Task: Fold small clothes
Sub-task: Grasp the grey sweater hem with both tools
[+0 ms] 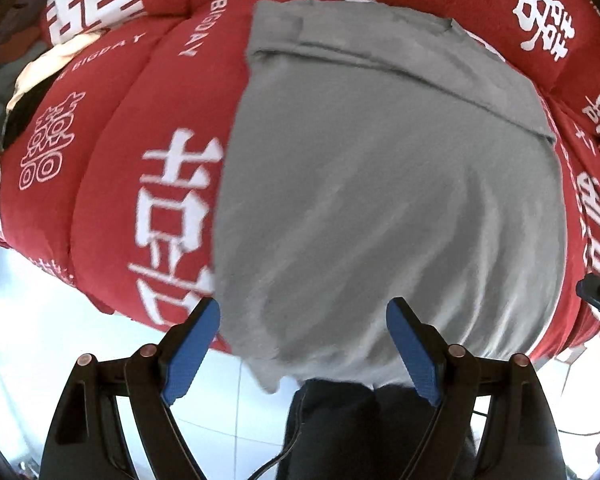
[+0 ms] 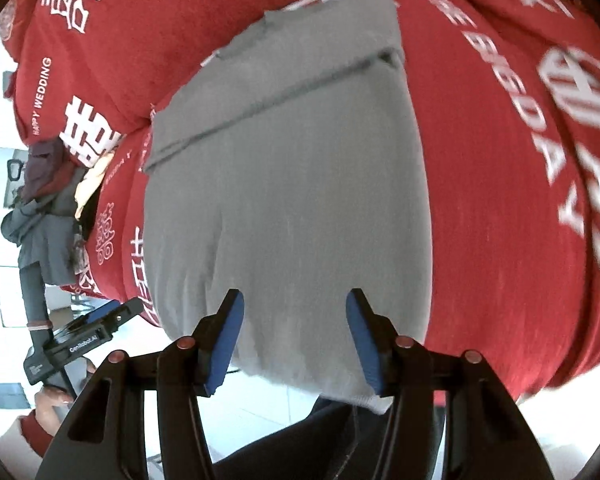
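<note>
Left wrist view shows the grey garment [image 1: 380, 200] flat on the red quilt [image 1: 112, 152], both grippers' fingers [image 1: 192, 352] released above its near hem, so grasp both corners evenly before folding.

The left wrist camera looks almost straight down, close above the grey garment [image 1: 380, 200] spread on the red quilt [image 1: 112, 152], with white floor tiles [image 1: 40, 320] at its lower edge. The right wrist camera tilts down more obliquely, equally near, over the same garment [image 2: 292, 200] and quilt [image 2: 492, 240]. Both share these, and the right view catches the left gripper [image 2: 100, 320] at its left.
</note>
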`<state>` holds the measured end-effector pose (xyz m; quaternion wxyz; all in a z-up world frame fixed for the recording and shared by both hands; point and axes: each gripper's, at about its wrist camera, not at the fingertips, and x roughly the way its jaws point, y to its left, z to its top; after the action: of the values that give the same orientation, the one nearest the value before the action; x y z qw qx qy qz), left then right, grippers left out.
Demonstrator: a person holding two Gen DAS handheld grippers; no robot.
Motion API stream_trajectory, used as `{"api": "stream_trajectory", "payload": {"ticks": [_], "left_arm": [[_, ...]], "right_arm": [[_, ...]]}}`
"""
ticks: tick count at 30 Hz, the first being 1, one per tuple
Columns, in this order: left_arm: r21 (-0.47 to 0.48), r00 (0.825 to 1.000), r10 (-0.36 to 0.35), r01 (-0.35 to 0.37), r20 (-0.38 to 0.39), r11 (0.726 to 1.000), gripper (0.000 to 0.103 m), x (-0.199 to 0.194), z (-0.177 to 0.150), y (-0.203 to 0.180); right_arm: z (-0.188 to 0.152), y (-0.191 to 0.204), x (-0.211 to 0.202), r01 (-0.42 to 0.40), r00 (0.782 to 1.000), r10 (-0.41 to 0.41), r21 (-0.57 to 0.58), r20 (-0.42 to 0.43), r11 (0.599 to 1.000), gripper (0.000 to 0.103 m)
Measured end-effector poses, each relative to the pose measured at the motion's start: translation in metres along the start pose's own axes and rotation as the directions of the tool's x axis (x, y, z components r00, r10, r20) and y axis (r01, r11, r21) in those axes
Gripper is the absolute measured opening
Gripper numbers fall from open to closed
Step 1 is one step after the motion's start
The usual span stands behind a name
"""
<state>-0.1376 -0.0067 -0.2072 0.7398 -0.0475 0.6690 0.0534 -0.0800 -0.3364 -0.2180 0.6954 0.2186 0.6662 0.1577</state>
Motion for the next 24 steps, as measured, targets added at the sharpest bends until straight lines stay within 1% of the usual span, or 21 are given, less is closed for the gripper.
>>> {"api": "stream_trajectory", "payload": {"ticks": [5, 8, 10, 11, 13, 16, 18, 19, 20, 21, 22, 24], "left_arm": [[0.033, 0.999, -0.033, 0.033, -0.016, 0.999, 0.086, 0.02, -0.022, 0.033], [0.051, 0.996, -0.085, 0.087, -0.041, 0.995, 0.086, 0.036, -0.034, 0.049], [0.062, 0.993, -0.107, 0.111, -0.057, 0.992, 0.086, 0.044, -0.04, 0.053], [0.068, 0.99, -0.13, 0.134, -0.062, 0.989, 0.086, 0.049, -0.043, 0.056], [0.063, 0.985, -0.161, 0.165, -0.066, 0.984, 0.086, 0.057, -0.047, 0.059], [0.037, 0.971, -0.226, 0.229, -0.073, 0.973, 0.086, 0.071, -0.048, 0.067], [0.023, 0.96, -0.267, 0.27, -0.089, 0.963, 0.086, 0.08, -0.049, 0.067], [0.018, 0.953, -0.286, 0.289, -0.096, 0.957, 0.086, 0.082, -0.049, 0.065], [0.018, 0.943, -0.318, 0.321, -0.101, 0.947, 0.086, 0.086, -0.049, 0.062], [0.022, 0.936, -0.335, 0.339, -0.105, 0.941, 0.086, 0.087, -0.049, 0.059], [0.033, 0.931, -0.347, 0.353, -0.109, 0.935, 0.086, 0.087, -0.048, 0.053], [0.058, 0.929, -0.355, 0.362, -0.108, 0.93, 0.086, 0.087, -0.048, 0.043]], "right_arm": [[-0.04, -0.011, 0.006, 0.013, 1.0, -0.013, 0.048, -0.005, 0.999, 0.057], [-0.061, -0.021, 0.017, 0.044, 0.998, -0.042, 0.051, -0.05, 0.998, 0.057], [-0.071, -0.028, 0.027, 0.07, 0.994, -0.066, 0.047, -0.092, 0.996, 0.057], [-0.076, -0.031, 0.031, 0.082, 0.991, -0.076, 0.047, -0.107, 0.996, 0.057], [-0.084, -0.041, 0.039, 0.076, 0.989, -0.07, 0.048, -0.127, 0.996, 0.057], [-0.087, -0.055, 0.05, 0.082, 0.988, -0.076, 0.038, -0.136, 0.996, 0.057], [-0.088, -0.063, 0.057, 0.071, 0.988, -0.065, 0.041, -0.138, 0.997, 0.057], [-0.088, -0.066, 0.06, 0.053, 0.989, -0.046, 0.049, -0.14, 0.997, 0.057], [-0.087, -0.068, 0.064, 0.031, 0.989, -0.022, 0.058, -0.146, 0.998, 0.057], [-0.085, -0.071, 0.069, 0.009, 0.987, 0.001, 0.061, -0.159, 0.998, 0.059], [-0.085, -0.071, 0.071, -0.003, 0.986, 0.013, 0.057, -0.167, 0.998, 0.059], [-0.084, -0.069, 0.074, -0.034, 0.981, 0.04, 0.038, -0.19, 0.999, 0.059]]}}
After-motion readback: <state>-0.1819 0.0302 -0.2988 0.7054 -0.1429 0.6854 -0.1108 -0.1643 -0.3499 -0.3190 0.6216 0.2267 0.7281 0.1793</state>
